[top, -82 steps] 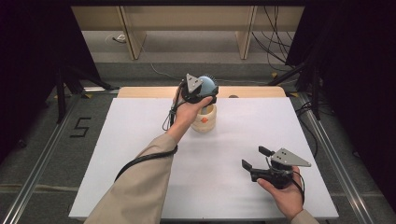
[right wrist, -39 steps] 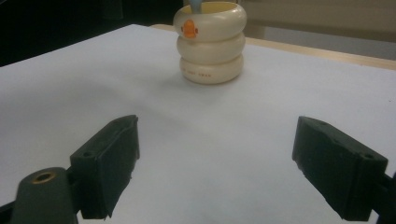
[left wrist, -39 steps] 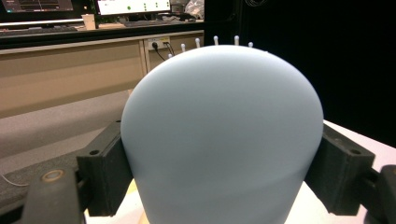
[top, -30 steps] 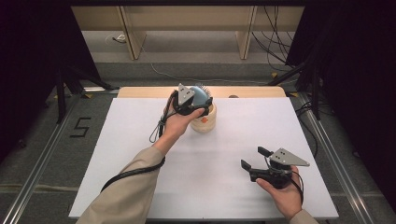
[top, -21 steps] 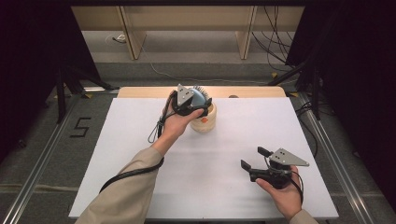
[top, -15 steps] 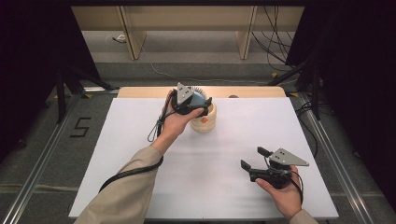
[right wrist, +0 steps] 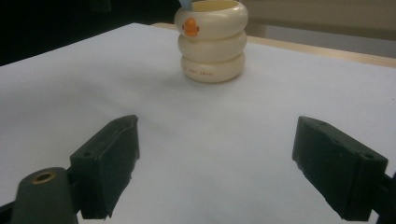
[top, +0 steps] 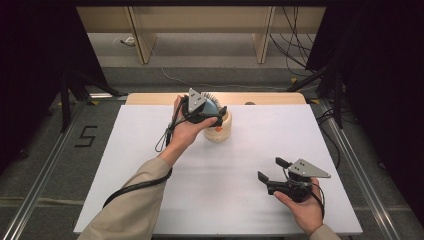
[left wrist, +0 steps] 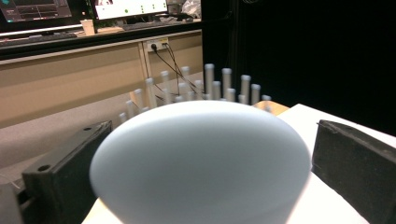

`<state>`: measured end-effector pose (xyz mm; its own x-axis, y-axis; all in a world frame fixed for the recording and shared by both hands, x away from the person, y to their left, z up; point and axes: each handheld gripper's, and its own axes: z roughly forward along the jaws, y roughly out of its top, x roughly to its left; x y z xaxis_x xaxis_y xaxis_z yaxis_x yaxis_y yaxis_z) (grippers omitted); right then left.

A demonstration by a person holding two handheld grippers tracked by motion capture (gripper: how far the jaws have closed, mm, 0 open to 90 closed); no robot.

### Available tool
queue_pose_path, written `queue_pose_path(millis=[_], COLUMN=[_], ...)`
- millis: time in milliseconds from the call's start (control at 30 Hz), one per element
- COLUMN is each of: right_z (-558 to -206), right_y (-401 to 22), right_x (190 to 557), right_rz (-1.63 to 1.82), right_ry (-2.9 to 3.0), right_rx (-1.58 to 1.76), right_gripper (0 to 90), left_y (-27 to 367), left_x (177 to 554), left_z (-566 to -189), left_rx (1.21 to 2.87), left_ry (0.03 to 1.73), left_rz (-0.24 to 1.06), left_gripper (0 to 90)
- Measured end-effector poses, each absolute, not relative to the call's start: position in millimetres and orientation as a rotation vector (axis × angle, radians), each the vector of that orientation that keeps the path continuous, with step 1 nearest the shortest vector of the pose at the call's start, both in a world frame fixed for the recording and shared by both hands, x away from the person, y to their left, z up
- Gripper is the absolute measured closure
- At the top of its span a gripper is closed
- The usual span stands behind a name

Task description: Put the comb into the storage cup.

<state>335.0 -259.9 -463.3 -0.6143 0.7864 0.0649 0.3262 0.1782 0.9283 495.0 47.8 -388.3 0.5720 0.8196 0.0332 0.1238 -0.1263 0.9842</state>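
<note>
The left gripper (top: 216, 114) hovers at the cream cup (top: 220, 131) near the table's (top: 150, 150) far edge, its jaws just opened and clear of the blue brush (left wrist: 201, 158) standing in the cup. The right gripper (top: 272, 170) rests released near the front edge, well apart.
</note>
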Motion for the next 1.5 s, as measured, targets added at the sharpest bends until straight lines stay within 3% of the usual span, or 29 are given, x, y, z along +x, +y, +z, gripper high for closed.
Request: queue_pose_path(millis=[833,1500], right_z=[-462.1,-461.1], right_y=[-260.2,-260.7], right_x=[334.7,334.3], right_rz=[1.424,1.416], right_ry=[2.021,2.013], right_rx=[1.043,1.046], right_gripper=[15.9,15.8], left_y=[68.0,94.2], left_x=[469.4,441.5], left_z=[-375.1,-387.6], left_rx=[1.624,1.648], left_ry=[0.794,0.803], left_rz=[0.721,0.687], left_gripper=[0.0,0.0])
